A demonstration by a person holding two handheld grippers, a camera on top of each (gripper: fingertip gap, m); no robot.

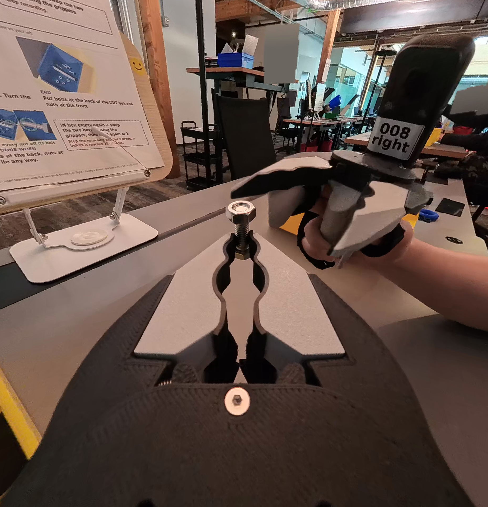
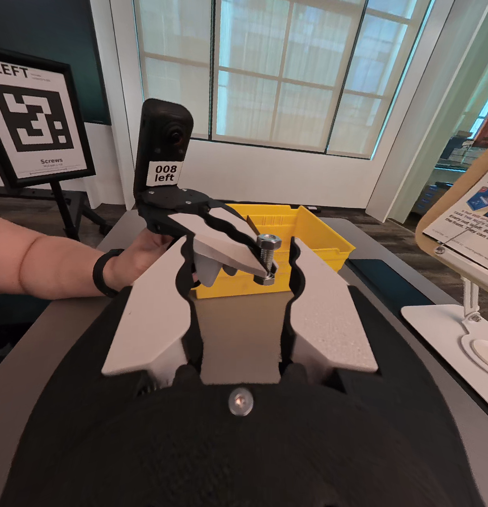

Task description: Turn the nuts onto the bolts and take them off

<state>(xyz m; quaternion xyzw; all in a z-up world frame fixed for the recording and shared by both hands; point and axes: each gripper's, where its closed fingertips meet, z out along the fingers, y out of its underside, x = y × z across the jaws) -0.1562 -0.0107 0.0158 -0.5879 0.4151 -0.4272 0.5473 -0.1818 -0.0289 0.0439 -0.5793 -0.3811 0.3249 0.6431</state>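
My left gripper [image 1: 241, 247] is shut on the threaded shank of a silver bolt [image 1: 240, 212], held upright with its hex head on top. A nut [image 1: 241, 256] sits on the thread just under the fingertips. In the right wrist view the bolt [image 2: 268, 255] and the nut [image 2: 264, 280] show at the tip of the left gripper [image 2: 269, 270]. My right gripper [image 2: 238, 244] is open and empty, its jaws wide apart, with the bolt seen between them. In the left wrist view the right gripper [image 1: 260, 208] hovers just right of the bolt head, not touching it.
A yellow bin [image 2: 319, 238] stands on the grey table [image 1: 86, 315] behind the bolt. An instruction sheet on a white stand [image 1: 81, 241] is at the back left and shows in the right wrist view [image 2: 457, 337]. A framed marker sign [image 2: 31, 118] stands beyond the table. My two grippers' fingertips are within a few centimetres of each other.
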